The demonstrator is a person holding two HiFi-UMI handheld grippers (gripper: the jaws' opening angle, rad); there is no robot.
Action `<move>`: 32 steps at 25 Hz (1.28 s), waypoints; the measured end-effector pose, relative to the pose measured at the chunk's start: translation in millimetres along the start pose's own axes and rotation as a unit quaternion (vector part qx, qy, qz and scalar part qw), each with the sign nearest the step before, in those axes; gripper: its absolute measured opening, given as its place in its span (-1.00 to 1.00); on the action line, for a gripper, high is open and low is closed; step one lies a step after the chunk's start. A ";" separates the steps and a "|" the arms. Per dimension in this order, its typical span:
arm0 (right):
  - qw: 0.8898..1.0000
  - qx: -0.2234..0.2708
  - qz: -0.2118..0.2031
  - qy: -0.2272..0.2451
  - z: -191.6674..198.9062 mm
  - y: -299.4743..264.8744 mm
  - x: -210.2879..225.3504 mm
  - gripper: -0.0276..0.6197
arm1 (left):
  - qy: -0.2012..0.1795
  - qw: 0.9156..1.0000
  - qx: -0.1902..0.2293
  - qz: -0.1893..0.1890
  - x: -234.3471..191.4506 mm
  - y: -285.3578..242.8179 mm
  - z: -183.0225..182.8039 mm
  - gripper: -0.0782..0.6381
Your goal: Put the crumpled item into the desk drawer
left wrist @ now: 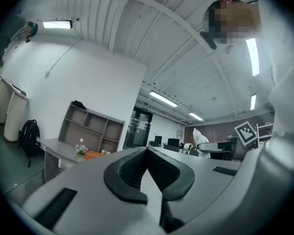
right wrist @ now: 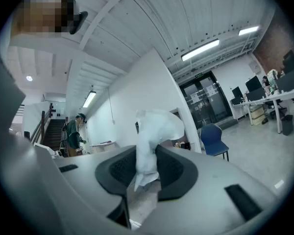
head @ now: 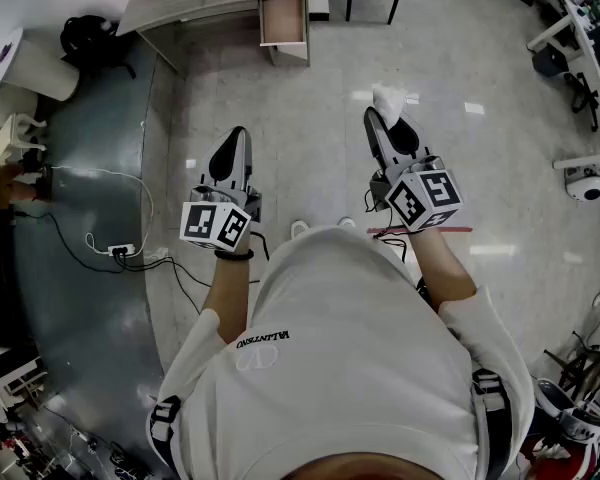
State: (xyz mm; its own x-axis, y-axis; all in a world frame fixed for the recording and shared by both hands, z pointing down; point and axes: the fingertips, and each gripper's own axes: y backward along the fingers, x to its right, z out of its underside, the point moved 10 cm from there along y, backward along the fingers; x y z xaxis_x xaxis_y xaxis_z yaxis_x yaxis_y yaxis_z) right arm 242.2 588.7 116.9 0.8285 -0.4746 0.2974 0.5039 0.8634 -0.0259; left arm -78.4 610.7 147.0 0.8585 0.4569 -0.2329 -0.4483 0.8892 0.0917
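Crumpled item [right wrist: 159,126] looks light and squishy, judging by it; right gripper [right wrist: 146,152] pinches its lower end fine, left gripper [left wrist: 147,151] closed on nothing.

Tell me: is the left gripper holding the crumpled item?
No, the left gripper has its jaws closed together with nothing between them.

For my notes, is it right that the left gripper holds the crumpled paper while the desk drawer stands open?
Not quite: the right gripper holds the crumpled paper, as the right gripper view shows; the desk drawer does stand open.
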 end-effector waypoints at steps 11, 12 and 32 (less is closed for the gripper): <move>1.000 -0.006 -0.014 -0.012 11.1 -4.4 -13.3 -0.62 | 0.004 1.000 0.000 0.002 -10.0 10.5 3.4 -0.78; 1.000 -0.007 -0.014 -0.012 12.4 -5.3 -16.2 -0.62 | 0.005 1.000 -0.001 0.002 -12.3 12.9 3.1 -0.78; 0.999 -0.016 -0.004 -0.028 35.2 -48.0 -75.0 -0.62 | 0.023 1.000 -0.014 0.009 -88.9 39.7 1.0 -0.78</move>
State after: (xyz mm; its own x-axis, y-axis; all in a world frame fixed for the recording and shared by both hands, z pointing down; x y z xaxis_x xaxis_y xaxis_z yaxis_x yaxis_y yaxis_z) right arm 147.3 588.9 129.4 0.8093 -0.4709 0.3511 0.5192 0.8530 -0.0528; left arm -172.2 605.4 172.3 0.8378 0.4711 -0.2759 -0.4716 0.8791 0.0690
